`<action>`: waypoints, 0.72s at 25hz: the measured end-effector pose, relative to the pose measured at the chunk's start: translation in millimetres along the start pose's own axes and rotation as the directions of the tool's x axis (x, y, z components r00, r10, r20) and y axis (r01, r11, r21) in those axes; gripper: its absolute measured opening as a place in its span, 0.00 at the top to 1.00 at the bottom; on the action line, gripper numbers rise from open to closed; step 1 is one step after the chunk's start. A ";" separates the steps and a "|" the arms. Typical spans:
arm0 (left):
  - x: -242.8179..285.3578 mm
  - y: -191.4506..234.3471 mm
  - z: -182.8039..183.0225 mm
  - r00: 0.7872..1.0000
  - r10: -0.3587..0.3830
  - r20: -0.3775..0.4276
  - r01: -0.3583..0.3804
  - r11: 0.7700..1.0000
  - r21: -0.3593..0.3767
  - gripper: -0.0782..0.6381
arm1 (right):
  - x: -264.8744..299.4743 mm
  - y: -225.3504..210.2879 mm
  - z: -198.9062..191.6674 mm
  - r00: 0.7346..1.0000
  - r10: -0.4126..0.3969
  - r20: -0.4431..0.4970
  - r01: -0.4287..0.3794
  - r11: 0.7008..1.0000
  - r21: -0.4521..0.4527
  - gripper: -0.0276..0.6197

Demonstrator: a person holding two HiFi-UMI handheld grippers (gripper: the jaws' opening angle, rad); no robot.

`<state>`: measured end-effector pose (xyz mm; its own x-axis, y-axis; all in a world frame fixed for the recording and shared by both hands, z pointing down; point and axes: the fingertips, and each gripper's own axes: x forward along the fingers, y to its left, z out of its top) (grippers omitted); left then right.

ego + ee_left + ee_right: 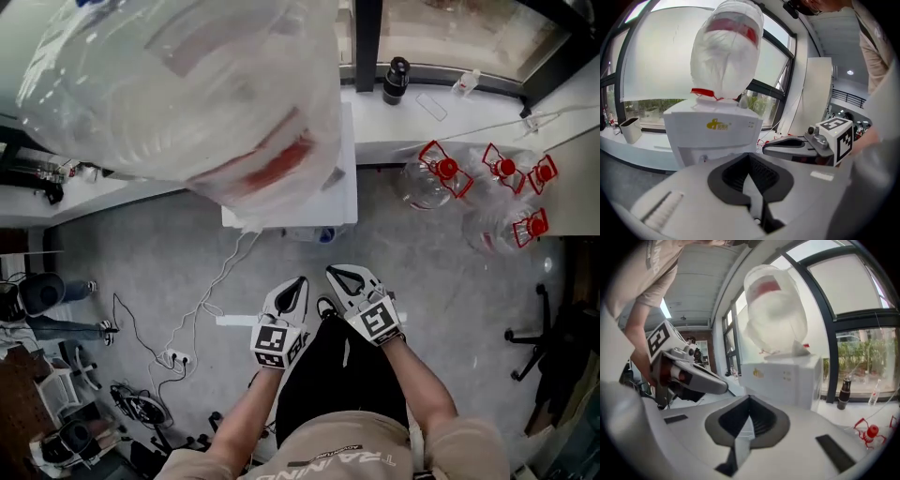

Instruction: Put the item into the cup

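Ready pose, nothing picked up yet.
I hold left claw (299, 284) and right claw (337, 275) fully closed and empty, side by side at 6 o'clock, facing the water dispenser (712, 133) at 12, probably pre-start; no cup or item in view.

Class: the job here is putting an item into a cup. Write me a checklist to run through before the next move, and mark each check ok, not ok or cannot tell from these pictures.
1. Left gripper free: fingers together, nothing between them. Ok.
2. Right gripper free: fingers together, nothing between them. Ok.
3. Cup located: none shows in any view. Not ok.
4. Item located: nothing stands out as the item. Cannot tell.
5. Room ahead: both grippers are held apart from the water dispenser. Ok.
6. Floor: a white cable trails left of the grippers. Cannot tell whether it is underfoot.
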<state>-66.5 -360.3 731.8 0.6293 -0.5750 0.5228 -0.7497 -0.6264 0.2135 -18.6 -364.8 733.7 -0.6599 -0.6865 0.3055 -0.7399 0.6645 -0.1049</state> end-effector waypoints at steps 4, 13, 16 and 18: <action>-26.1 -11.7 47.5 0.998 -0.016 0.064 0.014 0.999 0.028 0.88 | -19.3 10.5 51.1 1.000 -0.007 0.015 0.007 1.000 0.001 0.94; -69.0 -32.4 137.3 0.981 -0.021 0.191 0.009 0.998 0.062 0.88 | -80.1 -3.8 156.8 0.991 -0.121 0.062 0.123 0.992 -0.027 0.94; -83.1 -36.6 163.9 0.972 -0.018 0.234 -0.004 0.996 0.093 0.88 | -93.1 -3.8 182.6 0.990 -0.125 0.067 0.130 0.988 -0.082 0.94; -92.3 -40.9 178.6 0.965 -0.019 0.263 -0.012 0.993 0.116 0.88 | -99.1 0.2 194.8 0.990 -0.117 0.079 0.125 0.986 -0.110 0.94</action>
<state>-57.4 -375.6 527.5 0.6750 -0.6814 0.2831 -0.7285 -0.6762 0.1094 21.2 -354.1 519.1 -0.5771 -0.7806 0.2402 -0.7977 0.6018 0.0392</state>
